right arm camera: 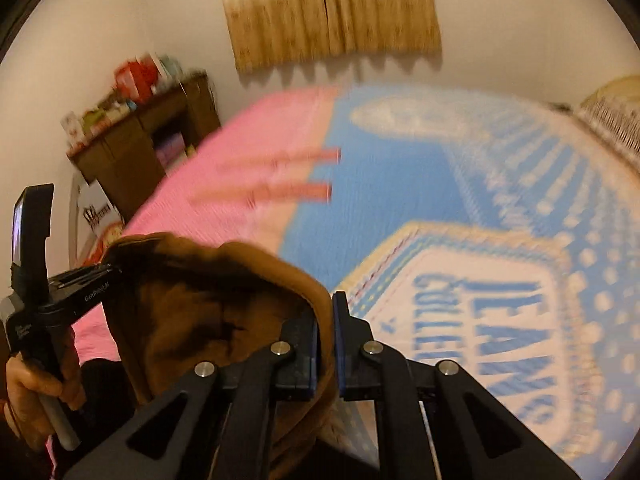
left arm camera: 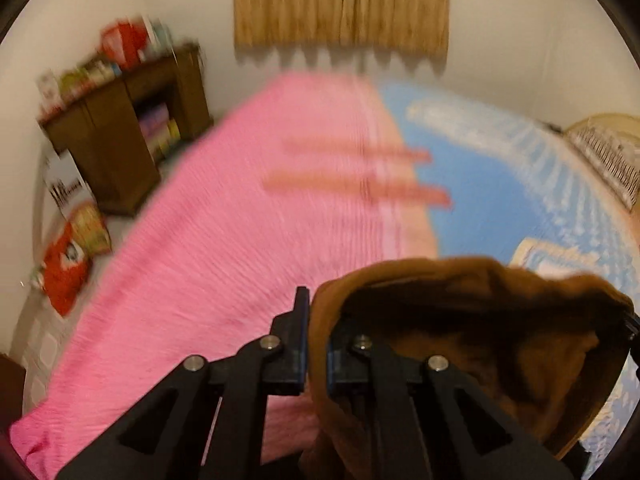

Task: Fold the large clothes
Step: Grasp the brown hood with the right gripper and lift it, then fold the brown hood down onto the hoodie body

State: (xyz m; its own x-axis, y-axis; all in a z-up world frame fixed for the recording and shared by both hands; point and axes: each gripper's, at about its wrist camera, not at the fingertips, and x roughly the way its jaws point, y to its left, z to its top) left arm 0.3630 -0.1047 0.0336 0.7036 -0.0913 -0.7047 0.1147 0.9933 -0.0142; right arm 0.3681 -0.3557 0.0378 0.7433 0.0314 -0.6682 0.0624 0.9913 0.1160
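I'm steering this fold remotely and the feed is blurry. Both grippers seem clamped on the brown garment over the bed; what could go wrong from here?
1. The left gripper and right gripper each pinch only a thin edge of the brown garment; a pull apart could slip it free.
2. The cloth hangs bunched between them, so laying it on the bed cover now may trap creases.
3. Motion blur hides where the hem lies.

A: Where is the garment (left arm camera: pixel 460 320)?
B: Hanging between the left gripper (left arm camera: pixel 317 344) and right gripper (right arm camera: pixel 326 344), above the bed (right arm camera: pixel 400 184).
A: And behind?
B: The curtain (right arm camera: pixel 332 12) on the far wall; the cabinet (left arm camera: pixel 120 136) left of the bed.
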